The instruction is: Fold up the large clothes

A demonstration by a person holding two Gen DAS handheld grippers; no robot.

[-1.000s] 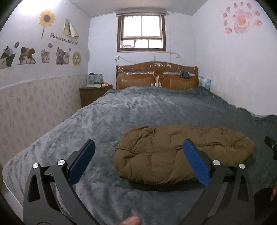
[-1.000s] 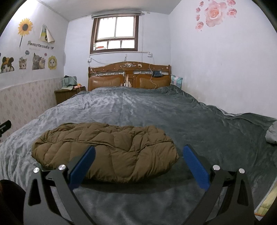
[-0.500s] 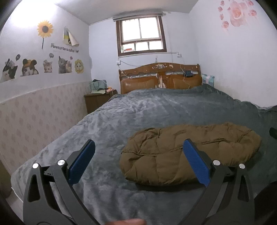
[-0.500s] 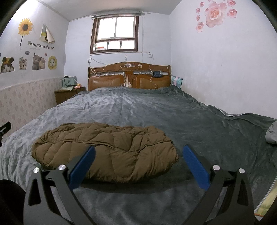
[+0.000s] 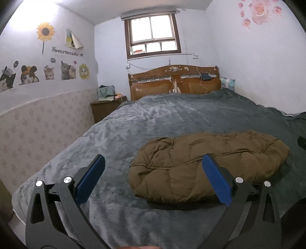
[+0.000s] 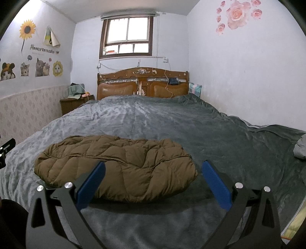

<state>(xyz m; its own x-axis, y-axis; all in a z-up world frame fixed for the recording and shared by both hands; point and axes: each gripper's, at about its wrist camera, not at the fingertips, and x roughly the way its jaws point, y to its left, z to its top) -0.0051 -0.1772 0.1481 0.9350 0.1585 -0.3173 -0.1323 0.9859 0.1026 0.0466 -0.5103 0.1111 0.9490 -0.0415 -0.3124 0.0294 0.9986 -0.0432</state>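
**Folded brown jacket on the bed, both grippers open and empty**

A brown quilted down jacket (image 5: 208,168) lies on the grey blanket (image 5: 153,122) of a large bed, near the foot end. It is folded into a long, puffy bundle and it rests flat on the blanket, with a dark shadow under its near edge.

The left gripper (image 5: 153,180) is held above the blanket, apart from the jacket. Its jaws stand wide apart and nothing is between them. In the left wrist view the jacket is to the right of centre — the right blue pad (image 5: 217,183) appears in front of the bundle, while the left pad is in front of bare blanket.

The right gripper (image 6: 153,182) is also spread wide and holds nothing. In its view the jacket (image 6: 118,164) is to the left of centre, and the left blue pad (image 6: 91,184) appears in front of its near edge. At the left border of this view a small black part of the other gripper is visible, but too little of it to tell more.

Behind the bed stands a brown wooden headboard (image 6: 142,84), and above it a window (image 6: 127,37) with bright light. A wooden nightstand (image 5: 105,111) is beside the bed on the left, with a bag and small things on top. The left wall carries cat stickers (image 5: 45,72) and a sunflower sticker — the right wall has pink rose stickers (image 6: 237,14).
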